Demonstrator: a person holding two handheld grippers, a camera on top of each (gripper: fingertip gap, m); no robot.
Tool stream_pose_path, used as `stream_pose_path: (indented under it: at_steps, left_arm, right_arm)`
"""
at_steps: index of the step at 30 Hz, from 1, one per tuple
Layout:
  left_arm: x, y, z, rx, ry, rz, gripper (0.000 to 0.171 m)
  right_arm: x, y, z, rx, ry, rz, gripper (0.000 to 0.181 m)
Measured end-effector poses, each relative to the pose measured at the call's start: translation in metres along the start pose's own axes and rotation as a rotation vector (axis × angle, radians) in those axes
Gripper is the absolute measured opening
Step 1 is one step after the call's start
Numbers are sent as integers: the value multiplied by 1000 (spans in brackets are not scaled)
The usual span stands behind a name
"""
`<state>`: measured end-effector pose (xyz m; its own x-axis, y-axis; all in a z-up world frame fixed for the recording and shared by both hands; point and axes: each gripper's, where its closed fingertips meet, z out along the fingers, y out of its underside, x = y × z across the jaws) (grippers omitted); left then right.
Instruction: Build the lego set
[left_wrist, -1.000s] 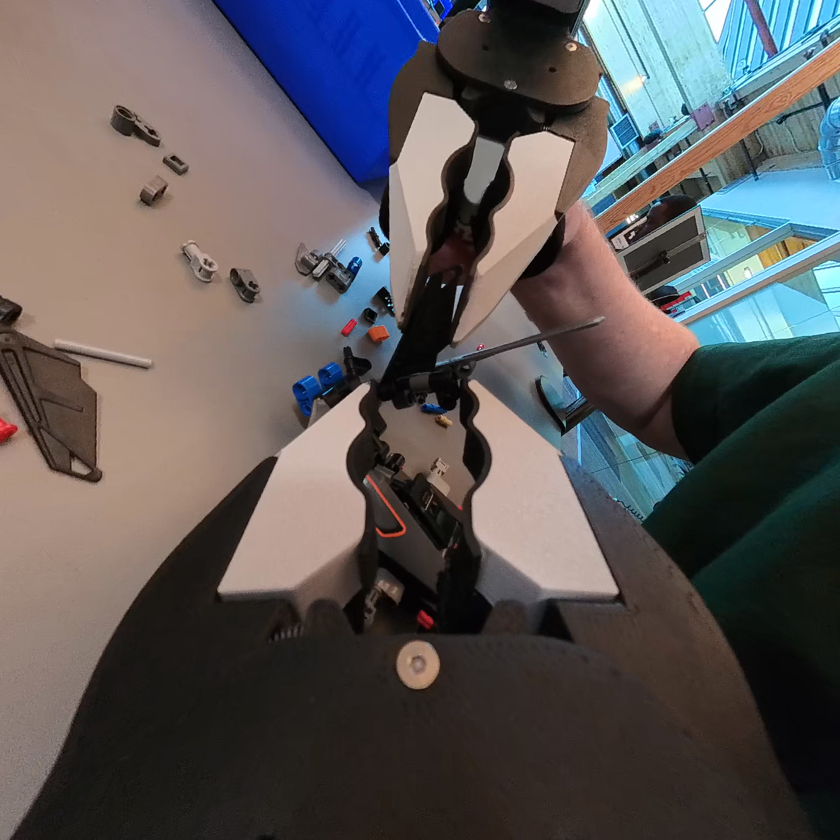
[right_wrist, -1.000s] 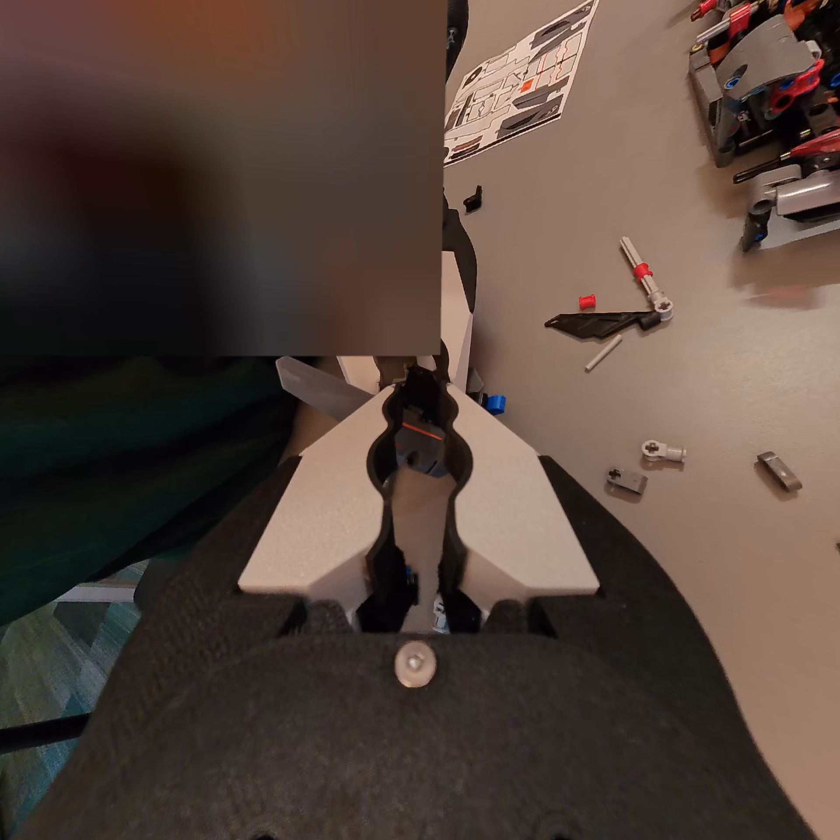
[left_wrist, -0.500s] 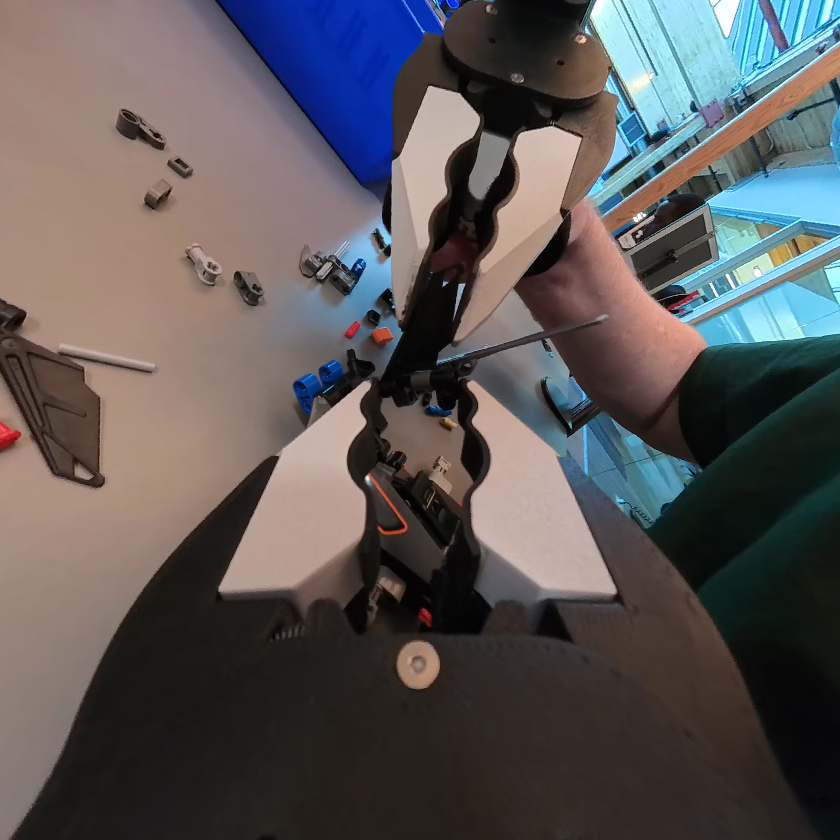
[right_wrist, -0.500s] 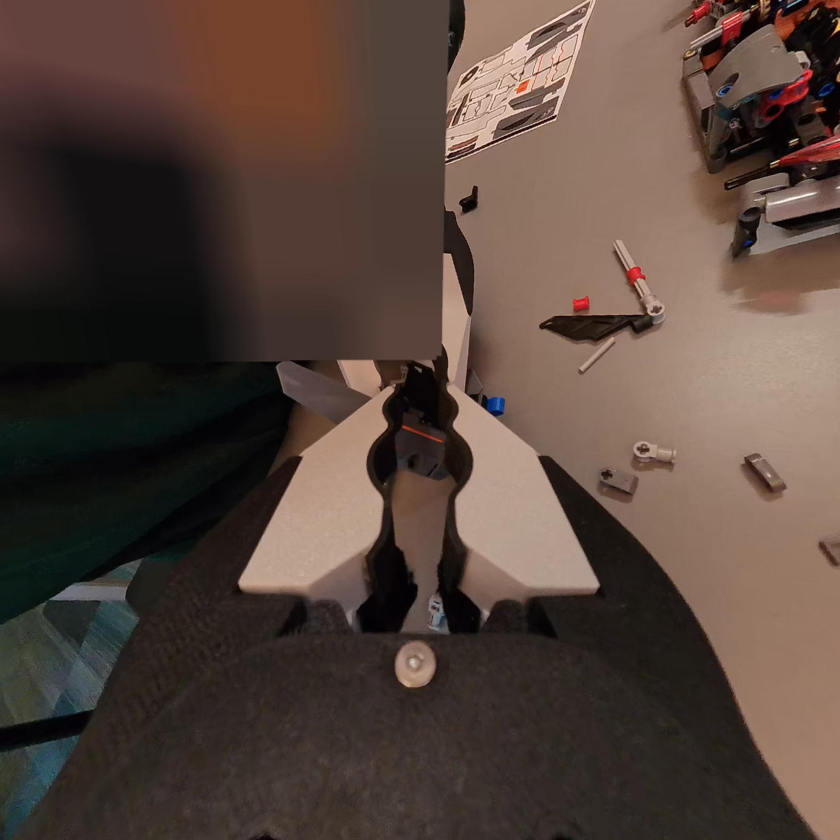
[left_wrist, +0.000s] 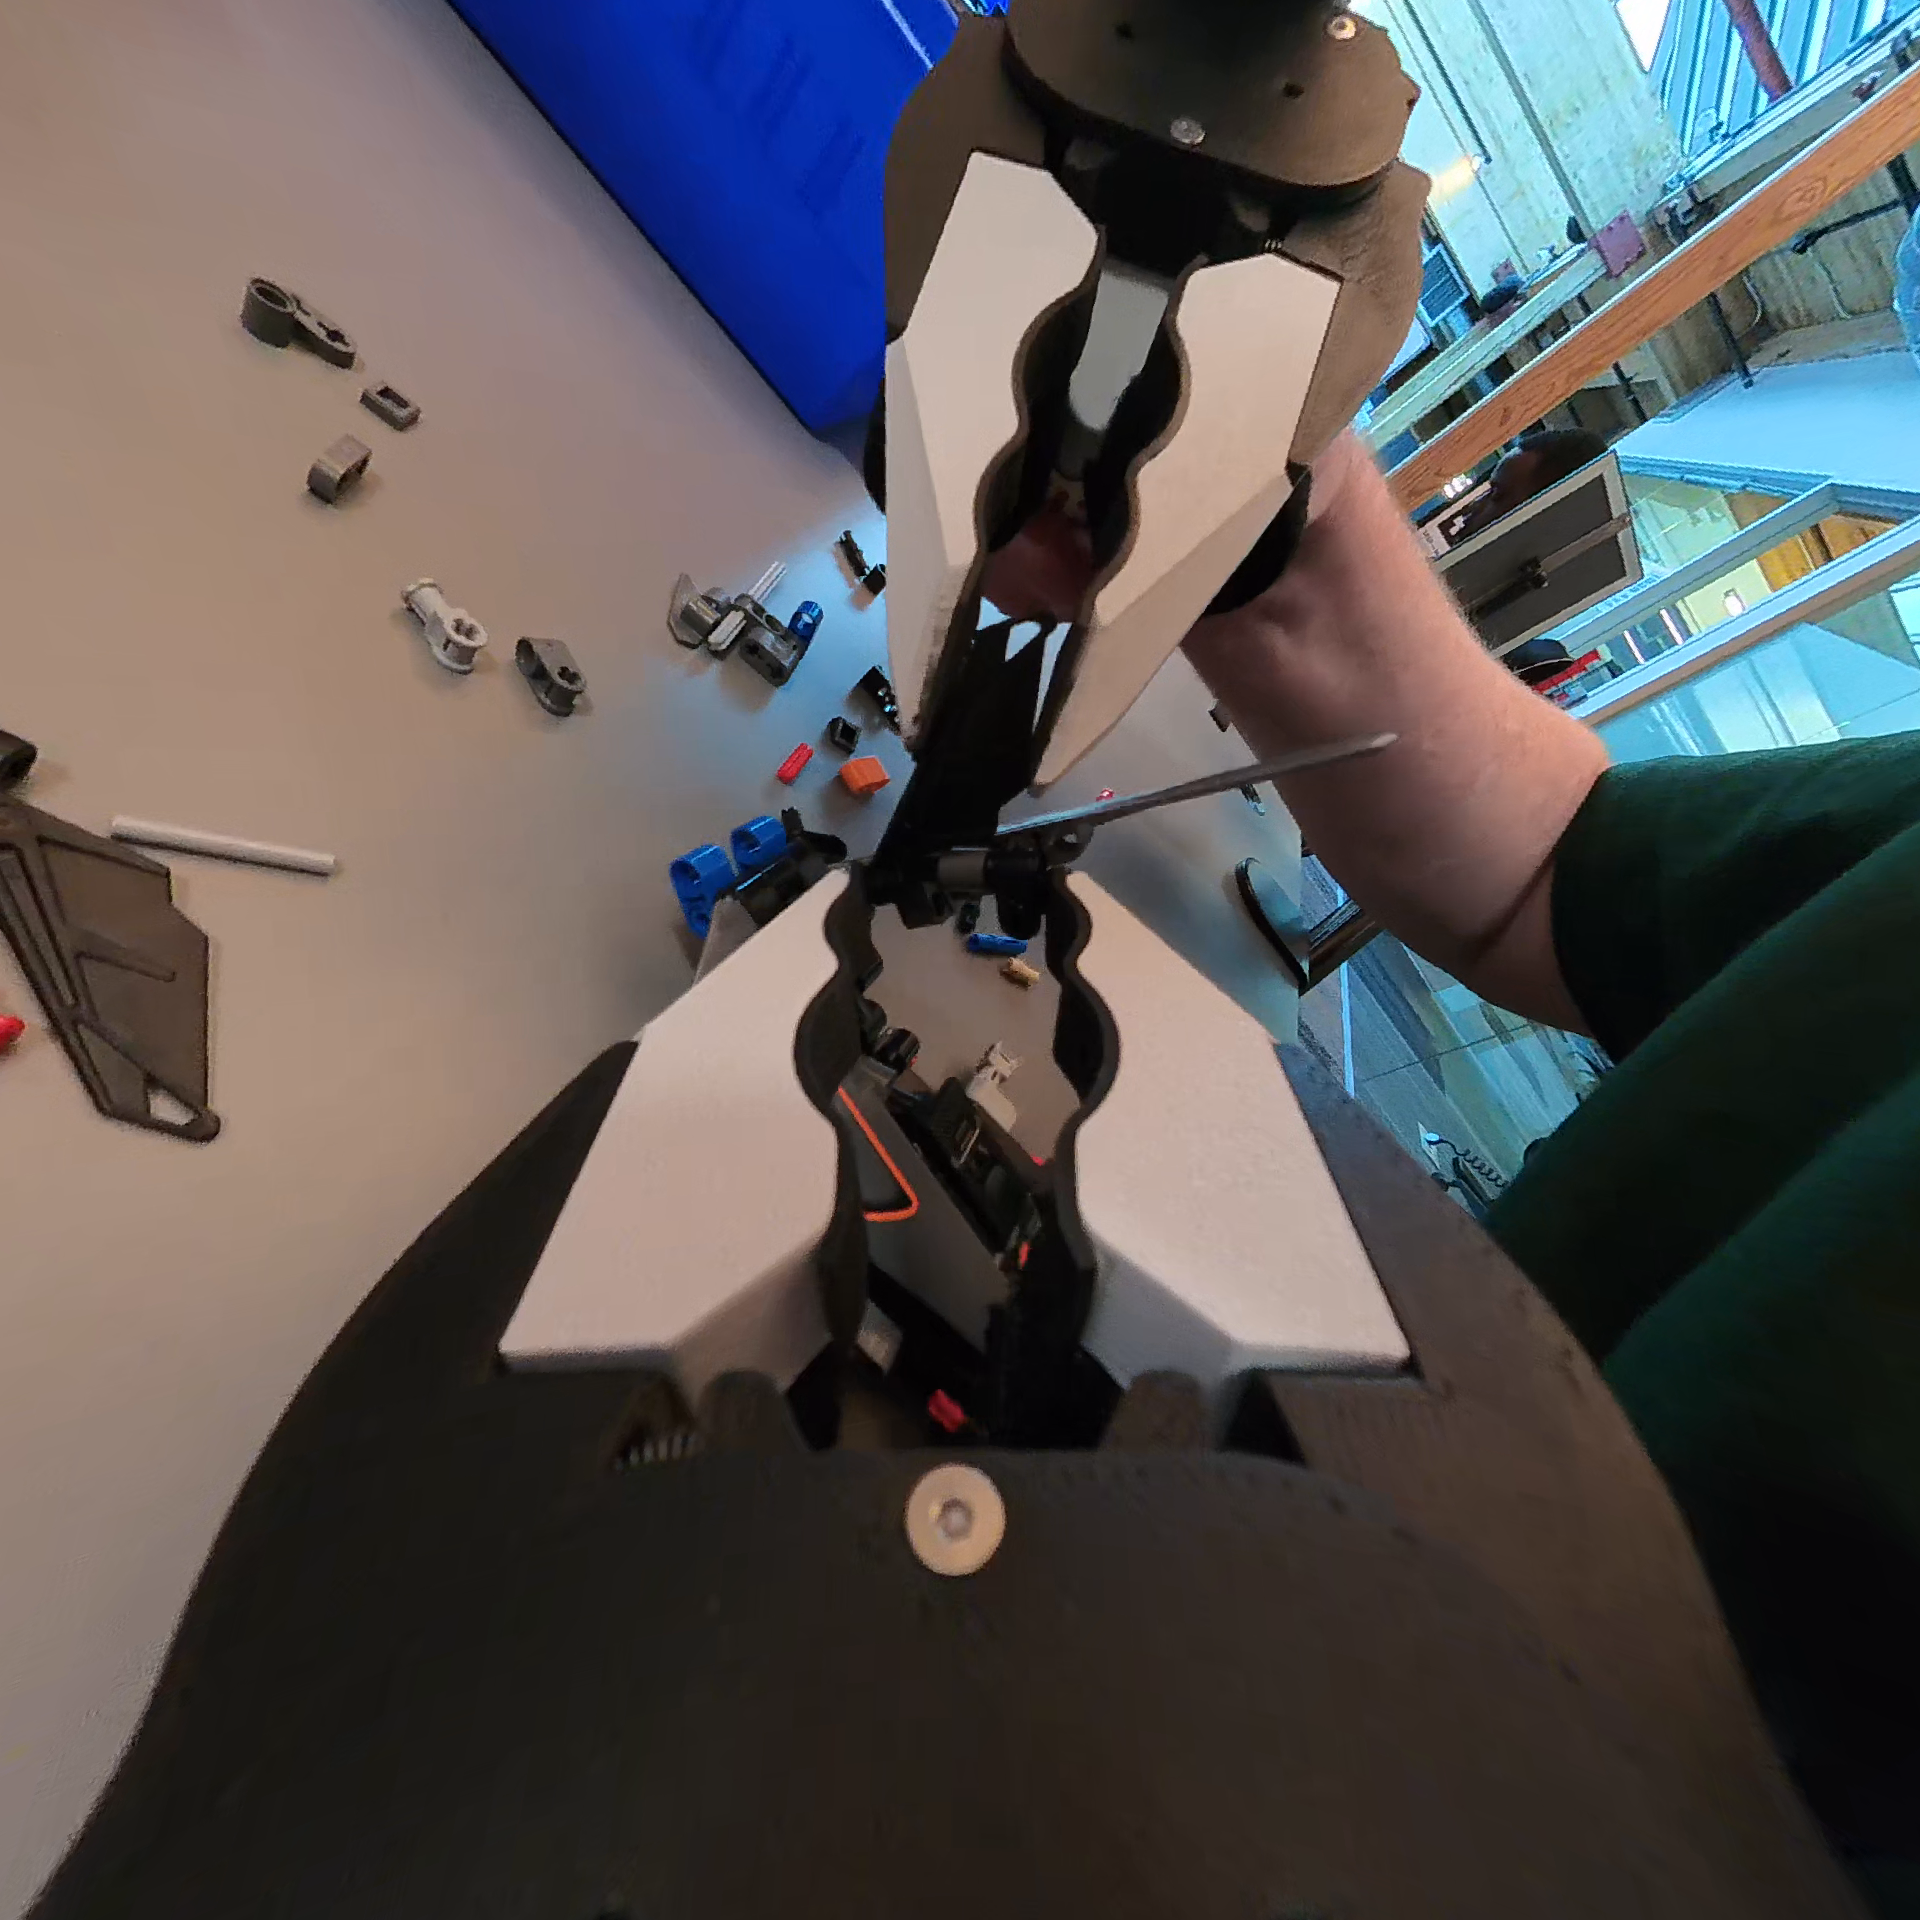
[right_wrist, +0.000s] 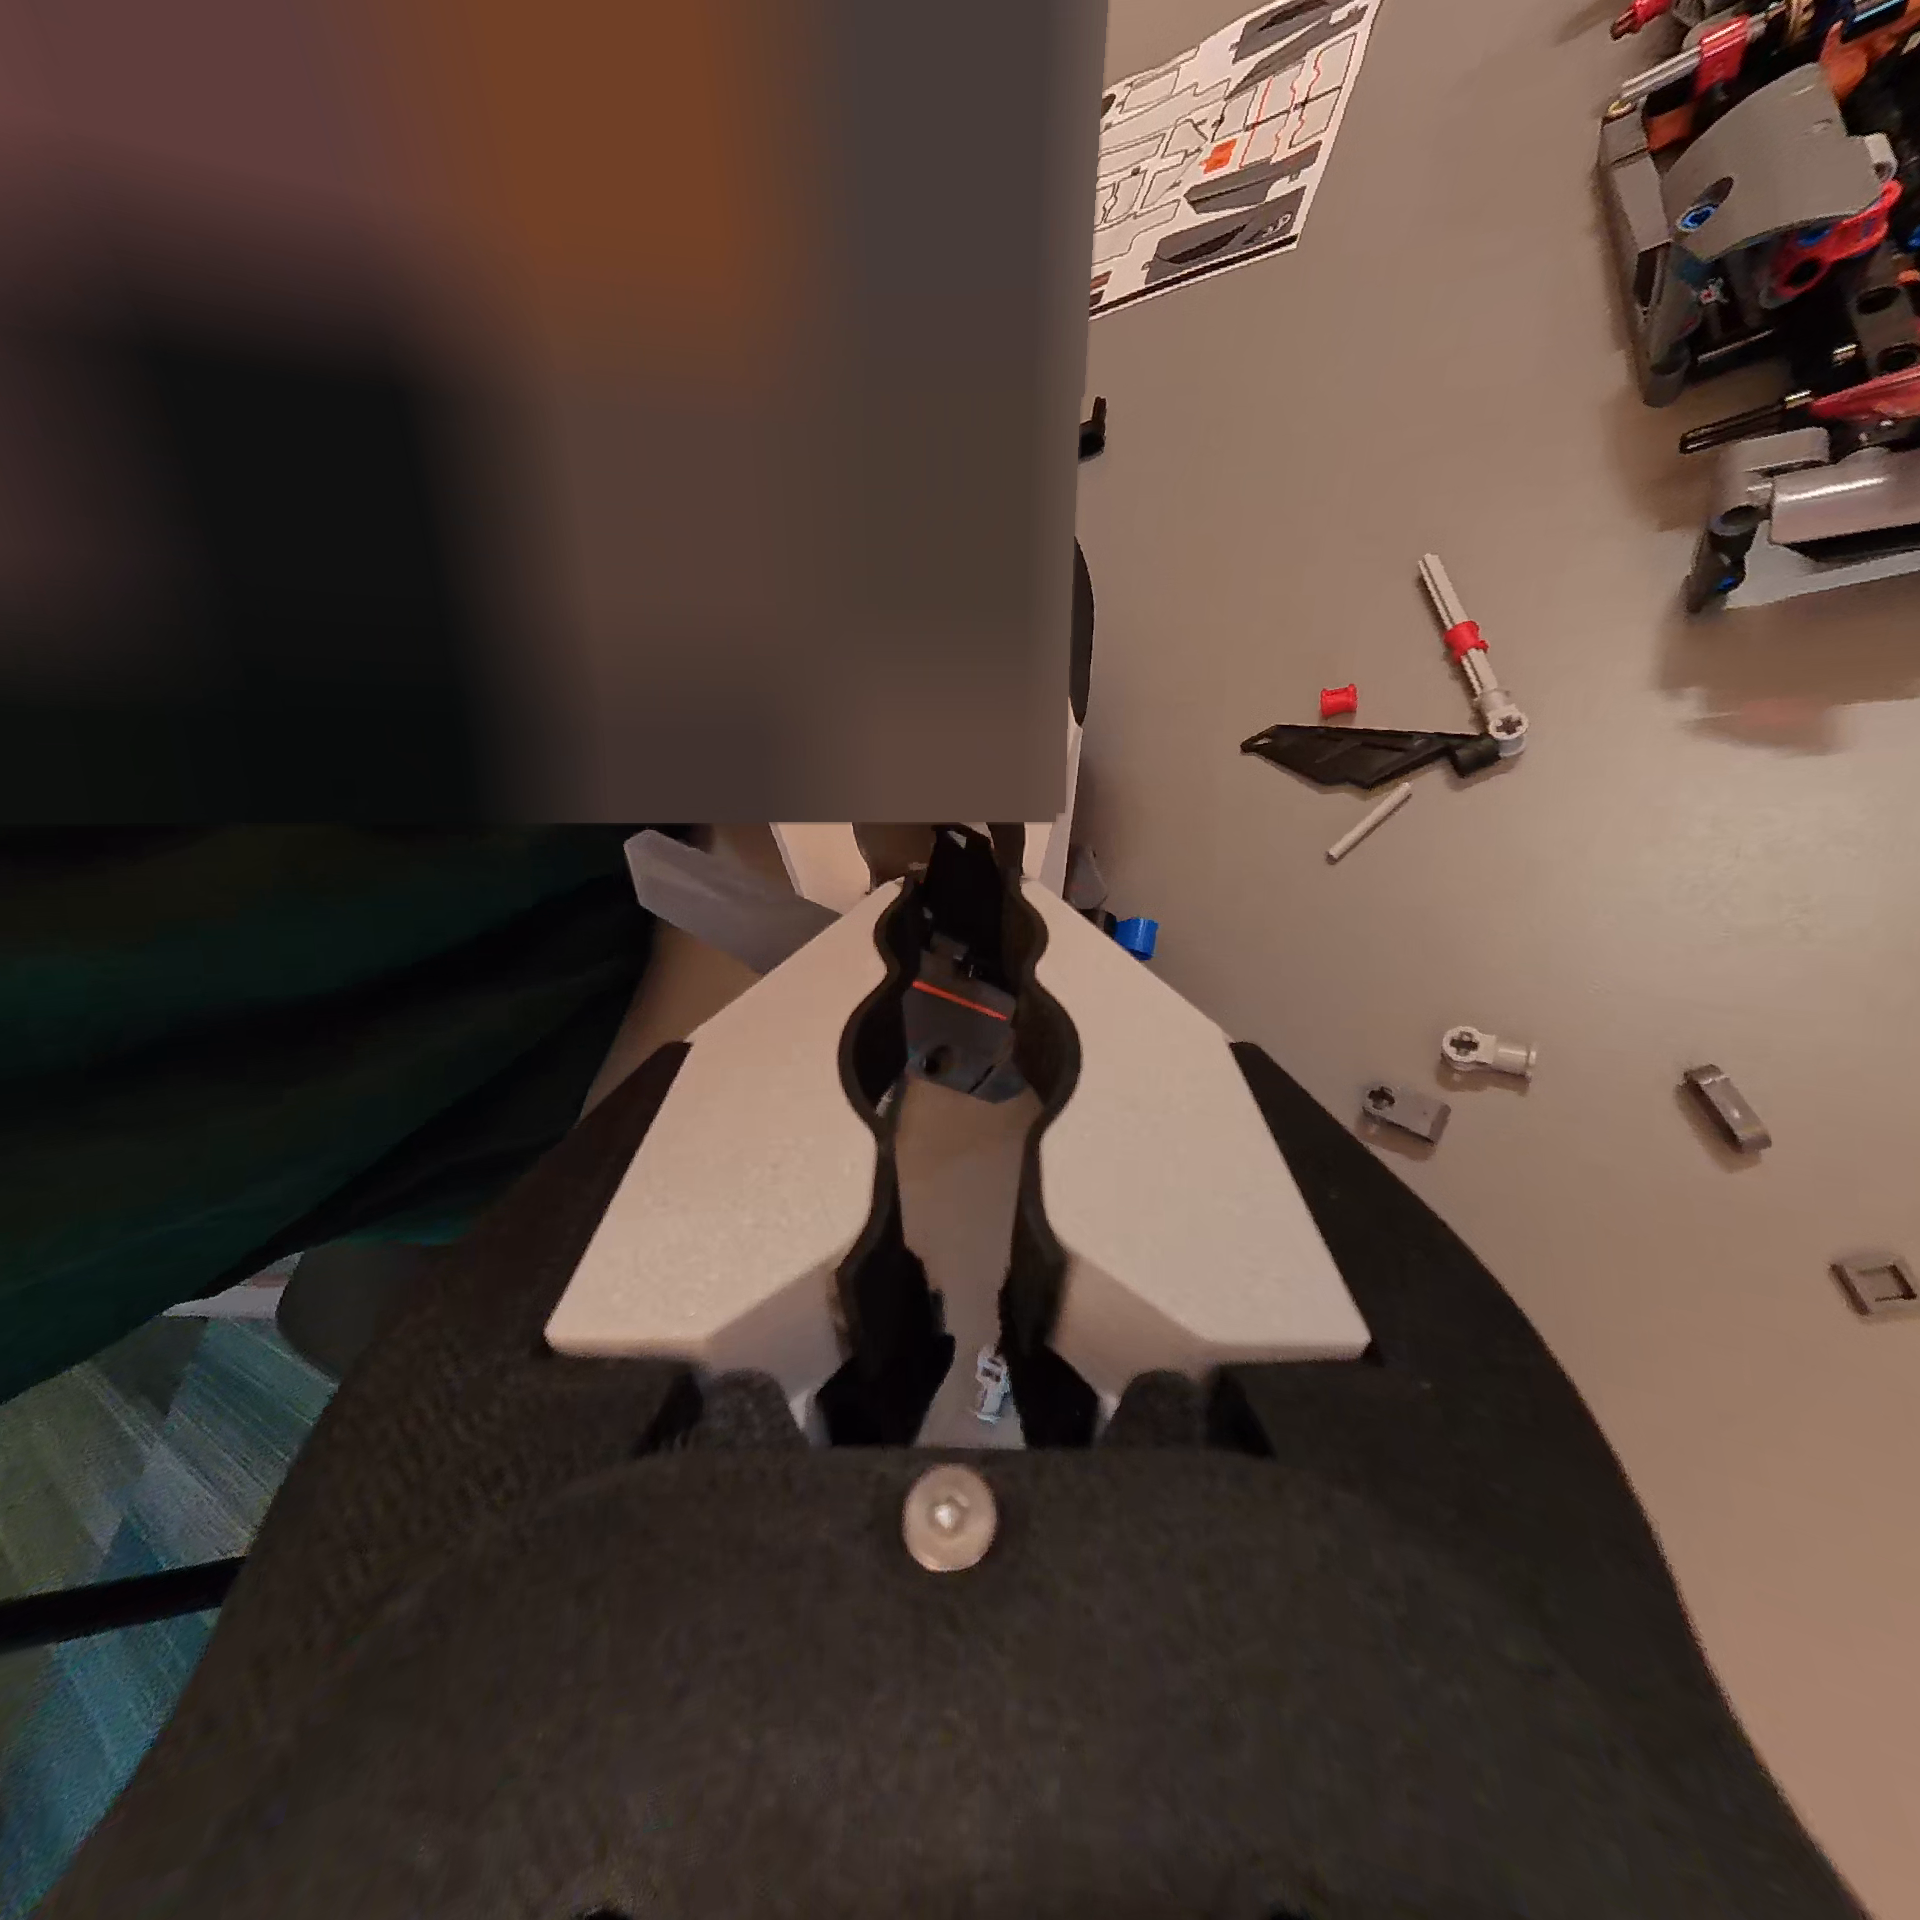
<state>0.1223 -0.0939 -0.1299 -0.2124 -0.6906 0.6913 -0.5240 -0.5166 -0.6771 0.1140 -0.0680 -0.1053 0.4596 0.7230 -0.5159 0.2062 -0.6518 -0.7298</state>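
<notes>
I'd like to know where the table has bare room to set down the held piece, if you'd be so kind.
Left wrist view: bare table between the blue bin and the grey connectors; also below the black panel. Crowded: the small-parts cluster near both grippers. Right wrist view: open below the sticker sheet, left of the partial model.

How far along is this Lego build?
Partly done: a large built section sits on the table. In hand: the left gripper and right gripper both clamp a small black subassembly. Left: many loose pieces remain unattached.
</notes>
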Motion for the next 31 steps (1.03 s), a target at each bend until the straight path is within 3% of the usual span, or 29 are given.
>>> stream_pose_path:
  at_steps: [15, 31]
  left_arm:
    - [-1, -3, 0, 8, 27, -50, 31]
    - [0, -2, 5, -13, 23, -19, 32]
  right_arm:
    - [3, -4, 1, -58, -16, 6, 12]
    - [5, 3, -8, 113, -11, 85, 12]
